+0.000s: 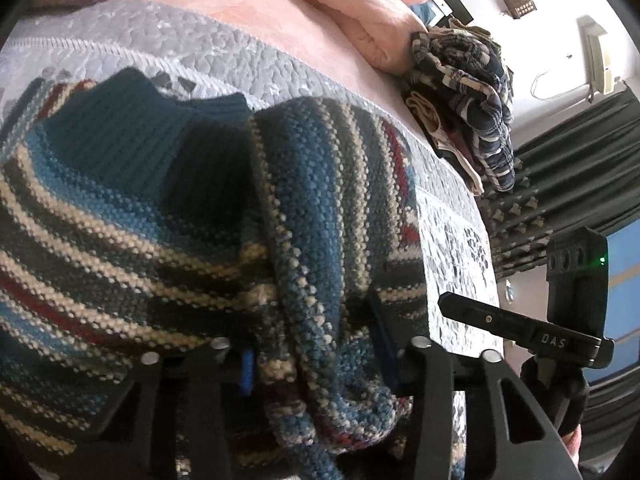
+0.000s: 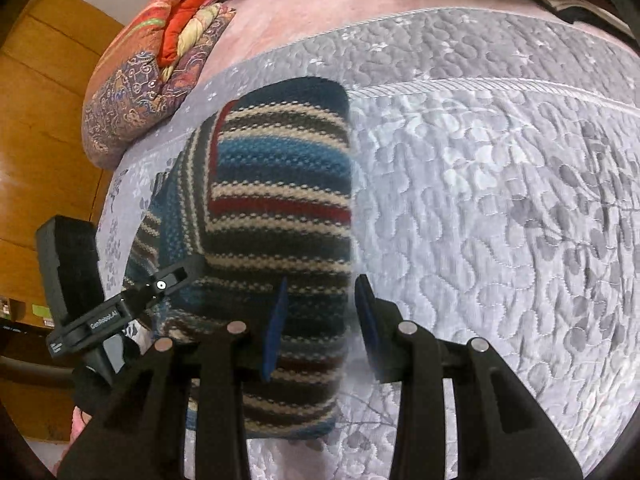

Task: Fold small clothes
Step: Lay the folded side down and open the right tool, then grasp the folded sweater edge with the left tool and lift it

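Right gripper: jaws open, straddling the near right edge of the striped sweater, holding nothing. Left gripper: grip hidden by bunched knit, cannot tell. Sweater lies part-folded on grey quilt; thick, soft, likely bulky; take by doubled edge.

Bed fills both views, covered by a grey quilted spread with leaf pattern. Pink sheet beyond the spread at 12 o'clock. Left wrist view: pink duvet bunched at 12–1 o'clock; pile of plaid clothes on the bed edge at 2 o'clock; white wall at 1–2 o'clock with a small dark wall fixture and a beige wall phone with cord; dark curtain at 3 o'clock, blue panel below it. Right wrist view: folded red and purple patterned quilt at 10–11 o'clock; wooden panelling at 9 o'clock. Daylight, soft.
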The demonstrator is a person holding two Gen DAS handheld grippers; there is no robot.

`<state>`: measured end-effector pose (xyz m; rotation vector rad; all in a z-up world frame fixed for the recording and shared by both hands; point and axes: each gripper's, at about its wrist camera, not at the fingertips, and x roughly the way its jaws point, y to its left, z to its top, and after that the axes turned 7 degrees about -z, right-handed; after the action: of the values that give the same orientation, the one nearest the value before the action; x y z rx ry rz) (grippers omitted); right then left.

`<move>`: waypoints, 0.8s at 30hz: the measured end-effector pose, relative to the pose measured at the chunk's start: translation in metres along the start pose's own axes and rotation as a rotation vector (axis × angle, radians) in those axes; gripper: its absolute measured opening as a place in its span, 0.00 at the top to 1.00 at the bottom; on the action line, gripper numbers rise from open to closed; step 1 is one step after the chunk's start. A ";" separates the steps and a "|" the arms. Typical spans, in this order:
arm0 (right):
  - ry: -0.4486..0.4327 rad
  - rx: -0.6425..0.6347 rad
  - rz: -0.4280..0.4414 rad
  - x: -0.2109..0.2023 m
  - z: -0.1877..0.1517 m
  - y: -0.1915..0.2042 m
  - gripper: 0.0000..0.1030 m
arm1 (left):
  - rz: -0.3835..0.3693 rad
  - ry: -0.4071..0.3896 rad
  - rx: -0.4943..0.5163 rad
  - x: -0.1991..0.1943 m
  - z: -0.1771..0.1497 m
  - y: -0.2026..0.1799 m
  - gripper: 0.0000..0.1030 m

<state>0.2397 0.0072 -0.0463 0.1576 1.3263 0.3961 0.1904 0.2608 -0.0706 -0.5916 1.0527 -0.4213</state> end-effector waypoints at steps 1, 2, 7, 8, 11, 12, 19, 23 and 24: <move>0.002 0.006 -0.001 0.001 0.000 -0.003 0.66 | 0.009 -0.009 0.010 -0.001 0.000 -0.002 0.67; 0.005 0.017 0.000 0.002 0.000 -0.006 0.66 | 0.014 -0.015 0.014 -0.002 0.000 -0.002 0.75; 0.024 0.067 0.023 0.009 -0.002 -0.019 0.63 | -0.032 -0.038 -0.003 -0.009 0.002 0.005 0.82; 0.027 0.081 0.034 0.010 -0.002 -0.022 0.63 | -0.036 -0.045 0.002 -0.010 0.002 0.004 0.82; 0.030 0.105 0.047 0.010 -0.001 -0.027 0.63 | -0.065 -0.075 0.002 -0.018 0.004 0.003 0.84; 0.025 0.102 0.047 0.009 0.000 -0.026 0.63 | -0.078 -0.093 0.007 -0.026 0.006 0.002 0.84; 0.011 0.037 0.071 0.006 0.000 -0.007 0.61 | -0.094 -0.183 0.030 -0.073 0.024 0.003 0.84; 0.027 -0.006 0.108 0.011 -0.004 0.010 0.59 | -0.097 -0.221 -0.005 -0.097 0.031 0.022 0.85; 0.032 -0.013 0.118 0.012 -0.005 0.014 0.59 | -0.098 -0.229 -0.012 -0.102 0.031 0.026 0.85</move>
<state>0.2345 0.0239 -0.0539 0.2199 1.3491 0.5086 0.1742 0.3486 -0.0068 -0.6877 0.8103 -0.4225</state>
